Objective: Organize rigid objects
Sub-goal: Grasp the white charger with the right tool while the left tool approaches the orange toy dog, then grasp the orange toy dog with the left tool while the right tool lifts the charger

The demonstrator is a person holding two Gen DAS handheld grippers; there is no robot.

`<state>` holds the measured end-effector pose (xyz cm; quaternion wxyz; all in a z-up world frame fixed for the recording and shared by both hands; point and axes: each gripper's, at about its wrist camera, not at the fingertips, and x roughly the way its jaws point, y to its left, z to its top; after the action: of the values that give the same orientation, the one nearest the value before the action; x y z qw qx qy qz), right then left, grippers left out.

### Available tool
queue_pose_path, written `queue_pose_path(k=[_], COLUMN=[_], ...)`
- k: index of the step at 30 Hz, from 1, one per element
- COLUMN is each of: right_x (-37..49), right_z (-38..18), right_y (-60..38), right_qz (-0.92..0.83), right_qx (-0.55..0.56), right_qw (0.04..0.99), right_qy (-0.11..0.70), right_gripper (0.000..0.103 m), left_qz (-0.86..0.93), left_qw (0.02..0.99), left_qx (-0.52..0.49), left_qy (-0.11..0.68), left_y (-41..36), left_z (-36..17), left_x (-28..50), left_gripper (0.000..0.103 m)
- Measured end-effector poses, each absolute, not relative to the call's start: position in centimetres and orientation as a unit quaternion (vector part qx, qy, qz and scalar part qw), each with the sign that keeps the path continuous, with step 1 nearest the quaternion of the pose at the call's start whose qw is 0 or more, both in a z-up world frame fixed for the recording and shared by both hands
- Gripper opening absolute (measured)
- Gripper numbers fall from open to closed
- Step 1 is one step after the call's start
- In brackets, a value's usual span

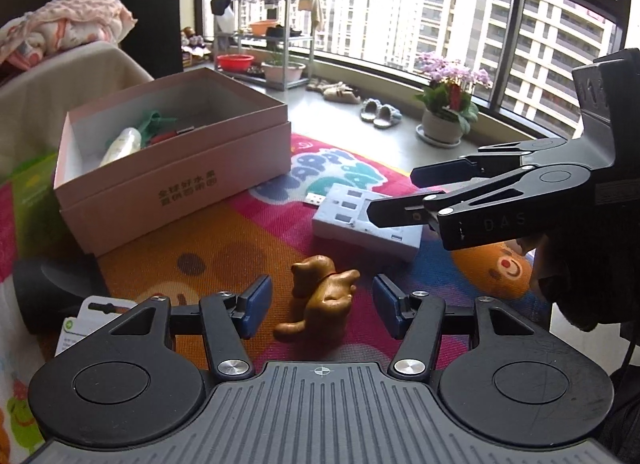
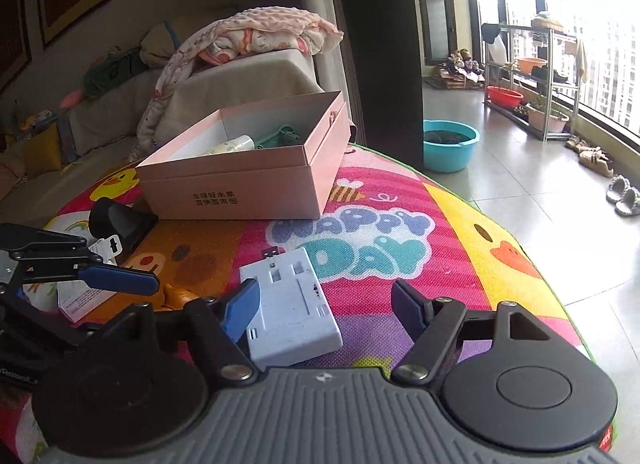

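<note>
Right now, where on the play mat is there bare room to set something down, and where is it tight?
Free: the mat's yellow stretch right of the white plastic adapter block, and the lettered patch between that block and the open pink cardboard box. Crowded: the left side, where the brown dog figurine, a black wedge-shaped object and a white packaging card cluster.

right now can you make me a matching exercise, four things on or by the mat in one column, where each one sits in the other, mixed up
Things:
1. brown dog figurine
2. pale blue-grey flat box
3. white bottle
4. flower pot

Places:
A. inside the pink cardboard box
B. on the tiled floor by the window
C. on the mat between the open fingers of the left gripper
D. on the mat in front of the right gripper, close to its left finger

Pairs: 1-C, 2-D, 3-A, 4-B
</note>
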<state>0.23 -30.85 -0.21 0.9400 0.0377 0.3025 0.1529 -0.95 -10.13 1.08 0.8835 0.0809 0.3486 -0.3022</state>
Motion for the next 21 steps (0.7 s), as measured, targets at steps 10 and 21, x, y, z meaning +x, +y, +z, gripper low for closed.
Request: queue_pose_path(k=[10, 21], right_x=[0.5, 0.3], right_z=[0.5, 0.0], right_y=[-29.8, -29.9], right_qz=[0.175, 0.17], right_qx=[0.013, 0.011], right_qw=[0.94, 0.938], right_qy=[0.292, 0.301], right_gripper=[0.073, 0.073], left_qz=[-0.3, -0.268], left_qw=[0.886, 0.898], left_qx=[0.096, 0.064], left_qy=[0.339, 0.343], left_y=[-11.0, -10.6], left_z=[-0.1, -0.1], left_x=[-1.9, -2.3], left_gripper=[0.062, 0.05])
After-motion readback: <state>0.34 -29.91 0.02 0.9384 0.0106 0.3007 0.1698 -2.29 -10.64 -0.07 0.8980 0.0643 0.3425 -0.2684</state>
